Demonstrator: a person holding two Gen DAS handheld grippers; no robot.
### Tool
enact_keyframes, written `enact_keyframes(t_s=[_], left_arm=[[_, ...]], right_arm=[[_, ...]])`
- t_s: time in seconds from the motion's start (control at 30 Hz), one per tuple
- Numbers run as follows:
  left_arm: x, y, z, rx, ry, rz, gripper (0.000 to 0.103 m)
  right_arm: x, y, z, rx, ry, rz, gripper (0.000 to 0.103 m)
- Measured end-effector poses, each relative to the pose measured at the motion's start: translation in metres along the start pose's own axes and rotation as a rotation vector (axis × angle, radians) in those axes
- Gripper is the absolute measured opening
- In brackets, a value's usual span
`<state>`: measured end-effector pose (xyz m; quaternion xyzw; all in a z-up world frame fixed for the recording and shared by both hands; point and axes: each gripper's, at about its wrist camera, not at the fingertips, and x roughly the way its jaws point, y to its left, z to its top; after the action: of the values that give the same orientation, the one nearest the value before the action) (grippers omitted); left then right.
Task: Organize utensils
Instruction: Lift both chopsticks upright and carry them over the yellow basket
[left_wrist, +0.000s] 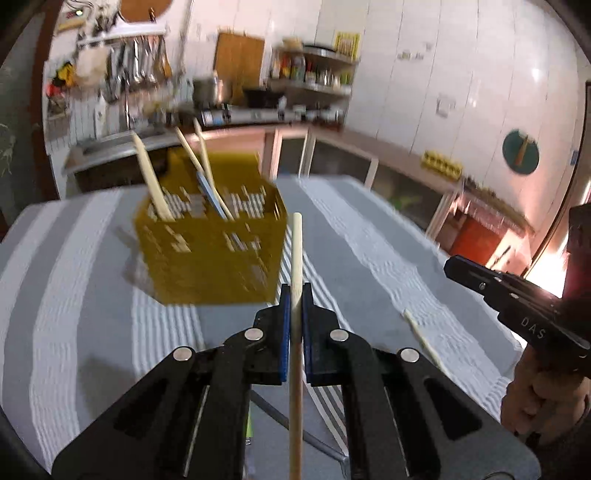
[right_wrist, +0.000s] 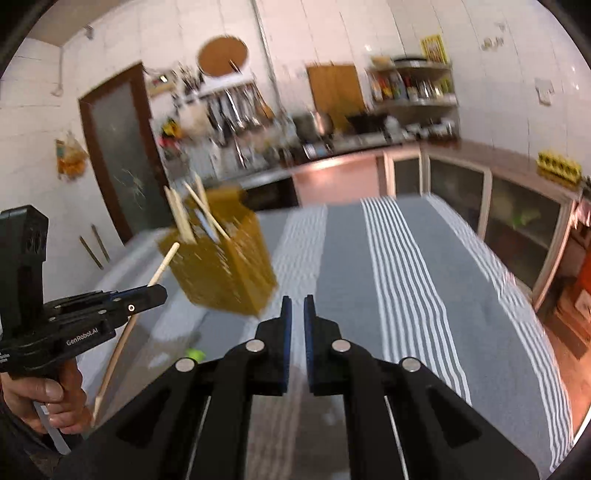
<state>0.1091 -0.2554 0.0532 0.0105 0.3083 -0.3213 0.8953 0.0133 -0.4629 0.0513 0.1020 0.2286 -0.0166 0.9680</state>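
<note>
A pale wooden chopstick (left_wrist: 296, 251) stands upright between blue pads, with my left gripper (left_wrist: 296, 291) shut on it. Just ahead and to the left, a yellow slotted utensil basket (left_wrist: 218, 258) sits on the striped cloth, and several chopsticks lean inside it. In the right wrist view the same left gripper (right_wrist: 159, 291) holds the chopstick (right_wrist: 164, 264) slantwise in front of the basket (right_wrist: 229, 273). My right gripper (right_wrist: 297, 302) is shut with nothing visible between its pads; it hangs over the cloth, right of the basket. From the left wrist it appears at the right edge (left_wrist: 452, 264). Another chopstick (left_wrist: 424, 339) lies on the cloth beneath it.
A grey and white striped cloth (right_wrist: 406, 280) covers the table. A small green object (right_wrist: 194, 354) lies near the basket's foot. Behind the table run a kitchen counter (right_wrist: 351, 147), a shelf of bottles (right_wrist: 413, 88) and cabinets. A hand (right_wrist: 48, 398) grips the left tool.
</note>
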Motion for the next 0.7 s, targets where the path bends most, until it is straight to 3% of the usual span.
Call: enact_keyframes(t_s=[0.27,0.7], left_arm=[[-0.053,0.012,0.008,0.022,-0.108,0.026,0.004],[-0.076,0.038,-0.003,0.003,-0.116,0.034,0.004]], right_arm=[[-0.022,0.044,0.019,-0.060,-0.075,0.056,0.006],[-0.035,0.053,0.032,-0.041,-0.093,0.112,0.007]])
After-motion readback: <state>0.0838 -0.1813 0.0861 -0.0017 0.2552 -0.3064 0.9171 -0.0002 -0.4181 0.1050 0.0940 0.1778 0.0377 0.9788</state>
